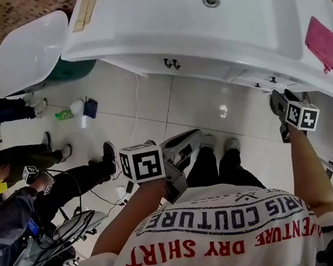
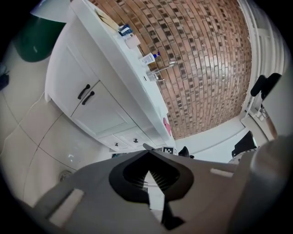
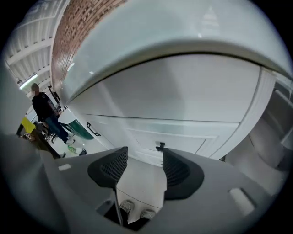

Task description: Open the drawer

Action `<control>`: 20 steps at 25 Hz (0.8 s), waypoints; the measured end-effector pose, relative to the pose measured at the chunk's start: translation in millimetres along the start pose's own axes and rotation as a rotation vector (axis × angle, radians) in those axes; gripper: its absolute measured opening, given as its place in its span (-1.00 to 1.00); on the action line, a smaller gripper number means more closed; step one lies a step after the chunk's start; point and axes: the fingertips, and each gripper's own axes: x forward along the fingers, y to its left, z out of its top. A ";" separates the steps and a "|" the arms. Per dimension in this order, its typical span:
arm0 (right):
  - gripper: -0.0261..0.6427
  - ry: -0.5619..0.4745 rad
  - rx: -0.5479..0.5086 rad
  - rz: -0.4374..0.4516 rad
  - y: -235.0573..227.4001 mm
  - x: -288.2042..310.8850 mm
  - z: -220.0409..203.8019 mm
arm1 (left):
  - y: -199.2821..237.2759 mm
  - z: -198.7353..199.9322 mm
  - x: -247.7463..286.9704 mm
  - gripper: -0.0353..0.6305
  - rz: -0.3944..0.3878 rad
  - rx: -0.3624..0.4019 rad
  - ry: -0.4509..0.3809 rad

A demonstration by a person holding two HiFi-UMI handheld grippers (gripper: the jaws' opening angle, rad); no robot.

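Note:
A white vanity with a sink stands in front of me. Its small drawers sit at the right end, each with a dark knob. In the right gripper view the drawer front fills the middle, and its knob shows just beyond the fingertips, in line with the gap. My right gripper is open with nothing between its pads; in the head view the right gripper hangs just below the drawers. My left gripper is held lower, over the floor, away from the vanity. The left gripper has its tips together and holds nothing.
Two cabinet doors with dark handles are left of the drawers. A pink cloth lies on the counter's right end. A white tub, bottles on the floor, people and cables lie to the left.

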 end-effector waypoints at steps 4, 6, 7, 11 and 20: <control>-0.20 0.041 0.023 -0.050 -12.9 29.0 -6.2 | 18.8 5.1 -8.7 -0.94 0.029 -0.036 -0.024; -0.21 0.053 0.028 -0.079 -19.9 43.3 -7.4 | 26.1 7.0 -6.7 -0.94 0.034 -0.044 -0.029; -0.21 0.057 0.035 -0.090 -22.7 50.0 -8.4 | 30.0 6.7 -5.3 -0.94 0.036 -0.049 -0.028; -0.24 0.077 0.077 -0.123 -31.4 67.9 -16.4 | 44.5 -1.8 -5.1 -0.94 0.054 -0.072 -0.011; -0.32 0.123 0.103 -0.157 -49.1 92.3 -20.1 | 59.8 -3.2 2.6 -0.94 0.077 -0.087 0.012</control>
